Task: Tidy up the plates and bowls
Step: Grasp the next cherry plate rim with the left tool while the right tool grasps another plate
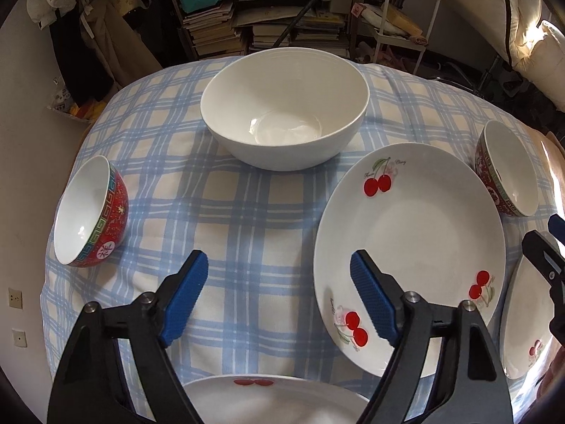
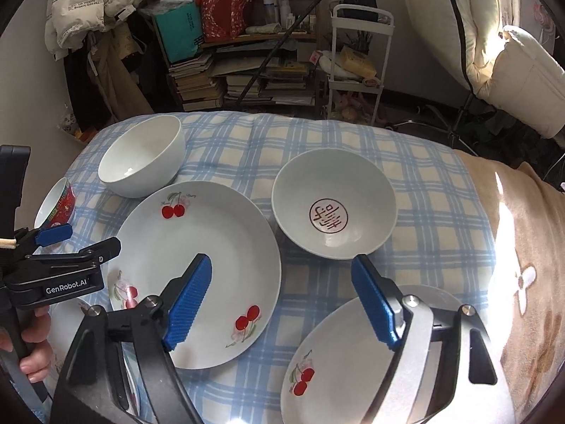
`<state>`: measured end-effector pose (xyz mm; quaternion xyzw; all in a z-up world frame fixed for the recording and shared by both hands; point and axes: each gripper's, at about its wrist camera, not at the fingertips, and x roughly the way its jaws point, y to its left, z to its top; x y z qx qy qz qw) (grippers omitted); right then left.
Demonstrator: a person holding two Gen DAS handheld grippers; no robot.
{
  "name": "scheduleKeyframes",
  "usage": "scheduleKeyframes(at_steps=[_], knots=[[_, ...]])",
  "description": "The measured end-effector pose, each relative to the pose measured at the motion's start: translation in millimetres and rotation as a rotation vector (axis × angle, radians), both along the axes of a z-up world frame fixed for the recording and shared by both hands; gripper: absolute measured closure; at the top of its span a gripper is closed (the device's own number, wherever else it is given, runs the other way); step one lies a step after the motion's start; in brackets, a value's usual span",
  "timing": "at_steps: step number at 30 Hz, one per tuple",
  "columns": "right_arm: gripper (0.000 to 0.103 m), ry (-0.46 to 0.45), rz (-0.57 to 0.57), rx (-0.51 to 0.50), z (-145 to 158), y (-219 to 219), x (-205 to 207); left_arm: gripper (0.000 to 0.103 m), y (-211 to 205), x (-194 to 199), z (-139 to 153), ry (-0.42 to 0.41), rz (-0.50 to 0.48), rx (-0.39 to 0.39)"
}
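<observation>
A large white bowl [image 1: 284, 106] [image 2: 143, 157] stands at the back of the checked cloth. A cherry plate [image 1: 409, 254] [image 2: 197, 272] lies in the middle. A second cherry plate [image 2: 339, 364] [image 1: 526, 321] lies at the right front, a third [image 1: 275, 399] under my left gripper. A red patterned bowl [image 1: 90, 212] [image 2: 56, 205] sits at the left. Another bowl with a red seal inside [image 2: 333, 205] [image 1: 505, 169] sits at the right. My left gripper [image 1: 279, 296] is open and empty above the cloth; it shows in the right wrist view [image 2: 76, 240]. My right gripper [image 2: 282, 304] is open and empty between the two plates.
The blue and white checked cloth [image 1: 247, 219] covers a soft surface. A beige blanket [image 2: 512, 265] lies at the right. Behind stand a bookshelf with stacked books [image 2: 247, 81], a white cart [image 2: 356, 67] and hanging coats [image 2: 91, 0].
</observation>
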<state>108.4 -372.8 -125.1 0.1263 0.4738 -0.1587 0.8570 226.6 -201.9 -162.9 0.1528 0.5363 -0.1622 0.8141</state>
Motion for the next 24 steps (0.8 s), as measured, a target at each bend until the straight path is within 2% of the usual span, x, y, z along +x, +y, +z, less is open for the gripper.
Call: scheduleKeyframes(at_steps=[3,5,7,11,14,15,16,18,24], knots=[[0.021,0.012,-0.005,0.047,-11.9,-0.2,3.7,0.031,-1.5,4.5,-9.2,0.043,0.011,-0.019],[0.023,0.029,-0.004,0.058,-18.6,0.3,6.3,0.040,-4.1,6.2,-16.2,0.063,0.014,-0.005],[0.039,0.051,-0.003,0.075,-25.1,0.0,9.0,0.052,-7.9,8.9,-22.7,0.103,0.003,-0.022],[0.050,0.095,-0.009,0.130,-39.0,-1.8,14.6,0.065,-13.4,8.1,-23.6,0.119,-0.003,-0.052],[0.062,0.126,-0.005,0.142,-47.1,-2.8,15.8,0.081,-19.0,7.7,-23.5,0.138,-0.012,-0.069],[0.070,0.130,-0.009,0.150,-49.0,-4.0,15.8,0.085,-20.0,7.4,-22.8,0.139,-0.008,-0.071],[0.084,0.130,-0.012,0.168,-50.6,-5.5,15.5,0.085,-21.2,7.2,-21.7,0.136,-0.005,-0.066],[0.092,0.134,-0.021,0.196,-52.7,-10.0,14.7,0.085,-22.4,6.8,-20.9,0.130,-0.005,-0.060],[0.092,0.117,-0.017,0.235,-58.0,-14.3,13.5,0.087,-25.0,4.9,-19.4,0.124,-0.009,-0.079]])
